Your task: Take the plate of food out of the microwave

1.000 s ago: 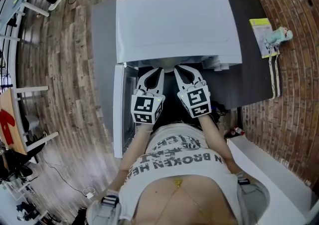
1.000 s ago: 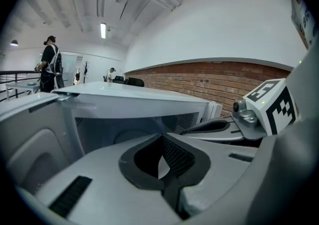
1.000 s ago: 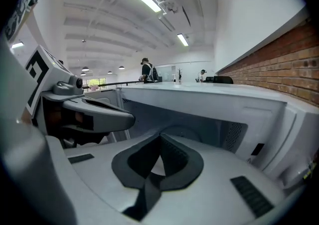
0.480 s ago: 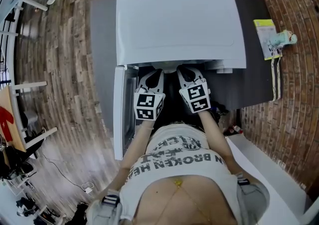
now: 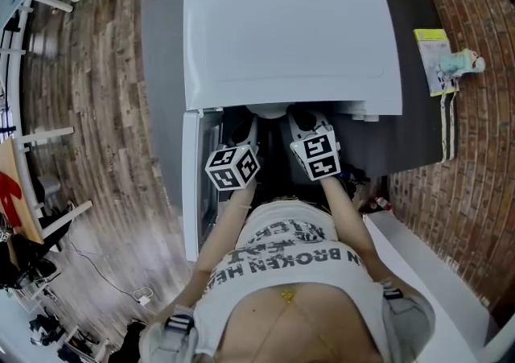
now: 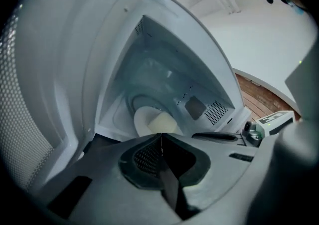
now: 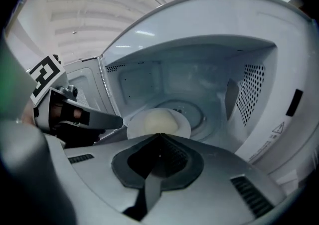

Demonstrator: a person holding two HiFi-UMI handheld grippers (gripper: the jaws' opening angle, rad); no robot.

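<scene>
Now the left gripper point(image 6: 160, 136) and right gripper point(image 7: 159, 135) both have jaws pressed together, holding nothing. The plate point(image 7: 183, 127) of pale food point(image 7: 158, 119) lies near the front edge of the microwave point(image 5: 290, 39) floor, just beyond both pairs of fingertips.

Dark grey counter point(image 5: 161, 72) stands on wood-plank floor point(image 5: 96, 80). White microwave point(image 5: 290, 39) sits on counter, covers most of top, door swung open at left front. Far right corner: yellow-green booklet point(image 5: 430, 59), small pale figure point(image 5: 465, 62) touching it. Pale strap point(image 5: 445, 124) runs along right edge.
</scene>
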